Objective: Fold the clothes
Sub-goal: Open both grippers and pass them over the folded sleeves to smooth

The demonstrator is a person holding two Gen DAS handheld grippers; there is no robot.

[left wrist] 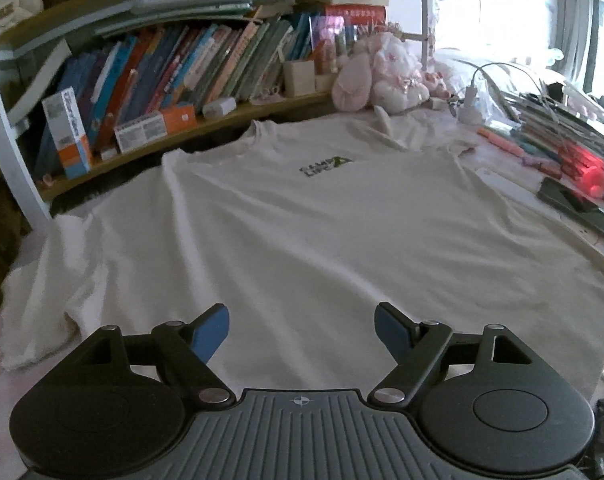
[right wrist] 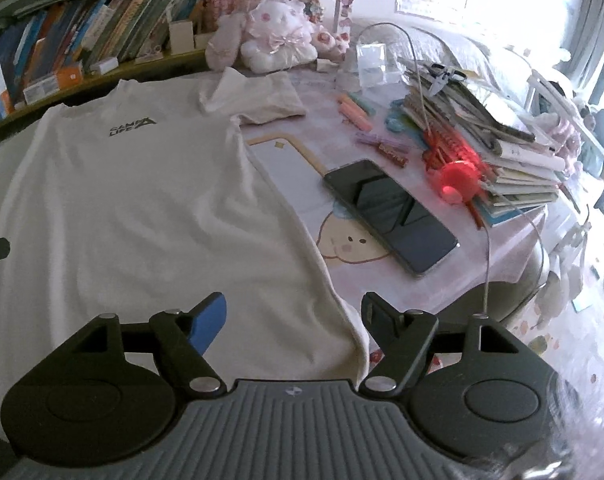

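Left gripper (left wrist: 302, 330) and right gripper (right wrist: 292, 320) gape empty above T-shirt (right wrist: 142, 200).

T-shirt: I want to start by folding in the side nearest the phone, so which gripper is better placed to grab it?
Right. The right gripper, jaws open, straddles that hem corner of the T-shirt; the left gripper faces mid-hem.

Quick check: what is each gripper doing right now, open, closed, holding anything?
Left gripper: open, holding nothing, over the T-shirt hem.
Right gripper: open, holding nothing, at the T-shirt's right bottom corner.
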